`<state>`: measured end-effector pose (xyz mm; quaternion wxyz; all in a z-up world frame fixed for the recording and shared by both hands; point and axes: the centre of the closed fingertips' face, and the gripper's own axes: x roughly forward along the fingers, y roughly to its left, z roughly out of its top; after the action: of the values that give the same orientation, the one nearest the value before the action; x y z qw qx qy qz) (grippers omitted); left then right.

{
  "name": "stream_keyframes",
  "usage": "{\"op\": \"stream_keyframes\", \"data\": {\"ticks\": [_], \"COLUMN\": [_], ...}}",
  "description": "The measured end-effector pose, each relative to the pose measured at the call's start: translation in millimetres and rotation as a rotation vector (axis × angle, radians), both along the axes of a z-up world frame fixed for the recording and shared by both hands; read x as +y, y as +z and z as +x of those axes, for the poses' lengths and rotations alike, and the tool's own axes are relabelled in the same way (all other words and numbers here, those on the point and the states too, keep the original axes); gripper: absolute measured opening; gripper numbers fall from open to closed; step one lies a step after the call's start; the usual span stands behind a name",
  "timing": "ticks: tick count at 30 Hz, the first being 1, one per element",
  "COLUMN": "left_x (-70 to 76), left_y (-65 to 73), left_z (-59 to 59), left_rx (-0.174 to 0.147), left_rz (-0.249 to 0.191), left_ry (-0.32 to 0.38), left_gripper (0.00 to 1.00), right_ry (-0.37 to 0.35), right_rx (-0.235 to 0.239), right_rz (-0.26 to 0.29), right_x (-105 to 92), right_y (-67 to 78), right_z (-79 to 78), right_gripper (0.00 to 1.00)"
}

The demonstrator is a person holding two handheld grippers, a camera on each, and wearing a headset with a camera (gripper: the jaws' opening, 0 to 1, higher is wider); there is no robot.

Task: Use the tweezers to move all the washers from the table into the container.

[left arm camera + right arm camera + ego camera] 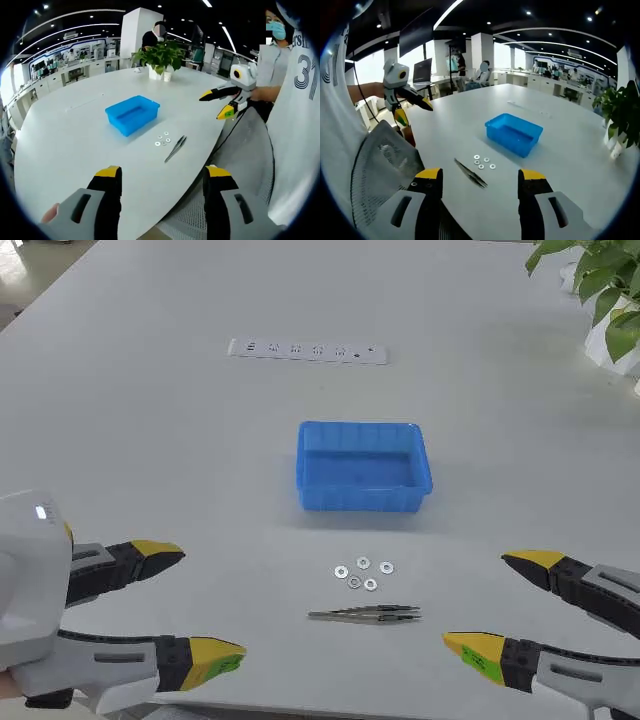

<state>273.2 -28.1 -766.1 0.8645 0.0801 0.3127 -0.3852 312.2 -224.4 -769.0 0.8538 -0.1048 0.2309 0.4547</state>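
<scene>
The left claw (pixel 215 602) and right claw (pixel 474 599) are gaping open, empty, flanking the tweezers (pixel 365 614) lying beside the washers (pixel 363 573).

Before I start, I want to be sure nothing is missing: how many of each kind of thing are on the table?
washers: 5
tweezers: 1
blue container: 1
power strip: 1
potted plant: 1
Total: 9
</scene>
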Motion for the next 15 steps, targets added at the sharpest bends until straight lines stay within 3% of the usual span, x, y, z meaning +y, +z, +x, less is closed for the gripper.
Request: {"op": "stream_keyframes", "data": {"ticks": [15], "left_x": [-2.5], "left_y": [2.0], "left_z": [2.7], "left_rx": [-0.007], "left_rz": [0.001], "left_ry": [-0.006], "left_gripper": [0.70], "right_ry": [-0.005], "right_rx": [-0.002], "right_rz": [0.003], "right_x": [-1.5], "right_y": [-0.1], "right_z": [1.2], "right_gripper": [0.62]}}
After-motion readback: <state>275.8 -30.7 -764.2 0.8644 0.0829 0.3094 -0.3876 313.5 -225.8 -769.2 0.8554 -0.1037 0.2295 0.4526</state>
